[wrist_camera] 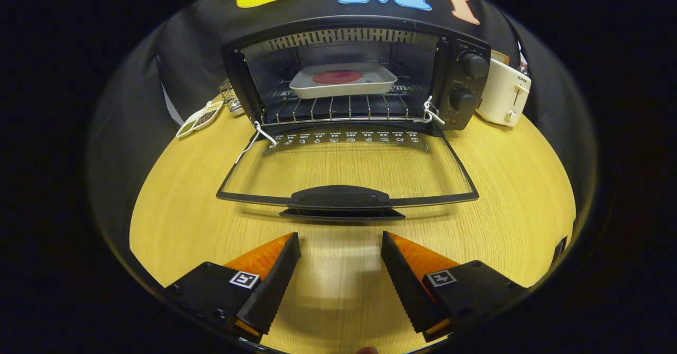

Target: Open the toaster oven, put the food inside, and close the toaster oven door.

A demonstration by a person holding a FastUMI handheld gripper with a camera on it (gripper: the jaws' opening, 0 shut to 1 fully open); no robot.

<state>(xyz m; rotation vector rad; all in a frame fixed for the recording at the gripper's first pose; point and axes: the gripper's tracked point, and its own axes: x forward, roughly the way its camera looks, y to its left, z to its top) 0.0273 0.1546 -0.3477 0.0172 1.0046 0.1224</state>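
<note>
Item: toaster oven [359, 73], black, standing at the far side of a pale wood-grain table [174, 211]. Two knobs on its right-hand panel. Door [346, 174] fully down, glass pane lying roughly level over the table, hinged at the oven's lower front. Door handle [338, 198] a black bar along the near edge, just ahead of the fingertips.

Contents: white rectangular tray [342, 81] resting on the wire rack [344, 109] inside the cavity, carrying a flat red round of food [337, 76]. Tray sits toward the back, clear of the door opening.

Gripper [338, 245]: fingers spread wide, nothing between them, black serrated inner faces with orange backing. Held low over the table, short of the handle and centred on it.

Neighbouring items: cream pop-up toaster [502, 97] right of the oven; small leaf-shaped dish [198, 119] with dark contents to the left, beside a wire object I cannot identify.

Status, as judged: food appears loaded; closing the door is what remains.

Handling notes for the closing step: bring the fingers under or around the handle at its middle, so the door rises evenly on both hinges. Lift in an arc toward the oven top instead of pushing straight ahead, which could slide the oven back. Keep clear of the white ties at the hinge corners. Ease in at the end so the door seats without a slam.
</note>
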